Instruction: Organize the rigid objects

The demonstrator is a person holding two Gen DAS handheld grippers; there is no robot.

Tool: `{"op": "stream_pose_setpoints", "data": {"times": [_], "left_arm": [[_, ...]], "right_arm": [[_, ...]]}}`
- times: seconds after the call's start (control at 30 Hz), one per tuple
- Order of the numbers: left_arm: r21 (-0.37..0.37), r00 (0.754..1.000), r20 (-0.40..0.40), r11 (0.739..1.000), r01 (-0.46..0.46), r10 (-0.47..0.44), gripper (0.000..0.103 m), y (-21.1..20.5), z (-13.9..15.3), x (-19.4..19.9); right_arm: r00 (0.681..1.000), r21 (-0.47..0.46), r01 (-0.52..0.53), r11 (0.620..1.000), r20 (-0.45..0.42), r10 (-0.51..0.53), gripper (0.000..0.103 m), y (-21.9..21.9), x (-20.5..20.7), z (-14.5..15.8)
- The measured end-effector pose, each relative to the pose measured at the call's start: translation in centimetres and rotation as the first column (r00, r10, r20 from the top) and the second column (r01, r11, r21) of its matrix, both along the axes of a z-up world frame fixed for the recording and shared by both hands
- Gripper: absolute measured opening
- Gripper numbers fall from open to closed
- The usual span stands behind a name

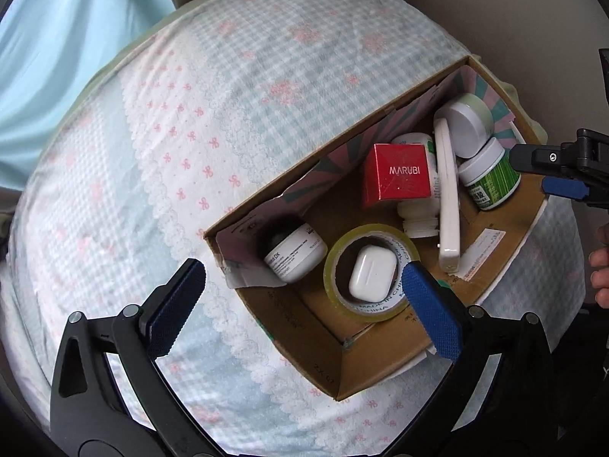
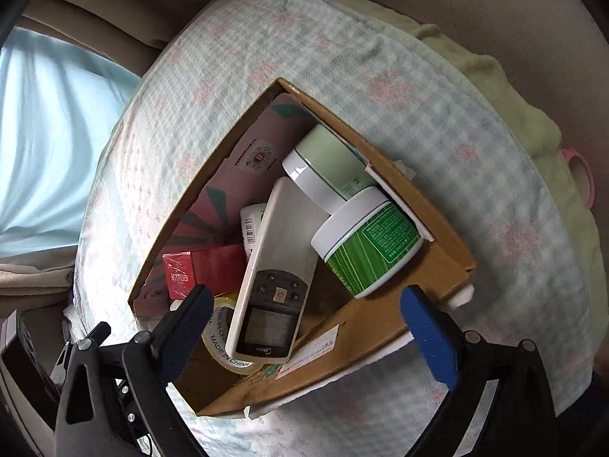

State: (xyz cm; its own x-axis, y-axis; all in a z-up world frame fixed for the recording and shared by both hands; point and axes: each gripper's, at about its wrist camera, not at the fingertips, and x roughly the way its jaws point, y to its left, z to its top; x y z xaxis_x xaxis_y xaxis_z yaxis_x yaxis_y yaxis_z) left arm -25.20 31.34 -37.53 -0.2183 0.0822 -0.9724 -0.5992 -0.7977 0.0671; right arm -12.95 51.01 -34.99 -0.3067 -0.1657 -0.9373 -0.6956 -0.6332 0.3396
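Note:
An open cardboard box (image 1: 380,358) (image 2: 430,205) lies on a checked cloth. In it are a tape roll (image 1: 335,262) (image 2: 220,339) with a white earbud case (image 1: 371,274) inside, a red MARUBI box (image 1: 397,175) (image 2: 179,274), a white remote (image 1: 447,190) (image 2: 279,266), a green striped jar (image 1: 491,175) (image 2: 369,236), a pale green jar (image 1: 470,122) (image 2: 323,163), a white bottle (image 1: 416,213) and a white labelled jar (image 1: 295,253). My left gripper (image 1: 304,301) is open and empty above the box's near end. My right gripper (image 2: 304,323) is open and empty over the remote; it also shows in the left wrist view (image 1: 548,171).
The checked cloth with pink bows (image 1: 190,133) (image 2: 475,133) covers a round cushion. A pale green towel (image 2: 533,114) lies at its far right edge with a pink ring (image 2: 584,175). A light blue sheet (image 1: 57,57) lies at left.

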Motion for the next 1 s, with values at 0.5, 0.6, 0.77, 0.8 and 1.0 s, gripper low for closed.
{"op": "stream_pose_setpoints", "data": {"times": [0.5,0.6,0.77,0.8,1.0], "left_arm": [[0.074,0.997,-0.079,0.997,0.018,-0.012,0.103,-3.2,6.2,3.9],[0.1,0.995,-0.105,0.995,0.009,0.001,0.103,-5.0,8.4,5.0],[0.165,0.984,-0.161,0.985,-0.051,0.078,0.103,-9.8,14.4,7.5],[0.185,0.978,-0.18,0.98,-0.072,0.106,0.103,-11.1,16.1,8.1],[0.3,0.89,-0.348,0.934,-0.191,0.294,0.103,-19.4,26.5,12.3]], "right_arm": [[0.999,0.068,-0.008,0.998,-0.049,0.012,0.098,-3.5,2.7,6.2],[0.998,0.077,-0.015,0.997,-0.06,0.02,0.098,-5.0,4.0,8.2],[0.991,0.174,-0.098,0.98,-0.075,0.112,0.098,-9.1,5.2,13.3],[0.986,0.201,-0.122,0.972,-0.084,0.141,0.098,-10.2,5.3,14.6],[0.913,0.441,-0.263,0.858,-0.175,0.37,0.098,-17.9,5.7,24.5]]}}
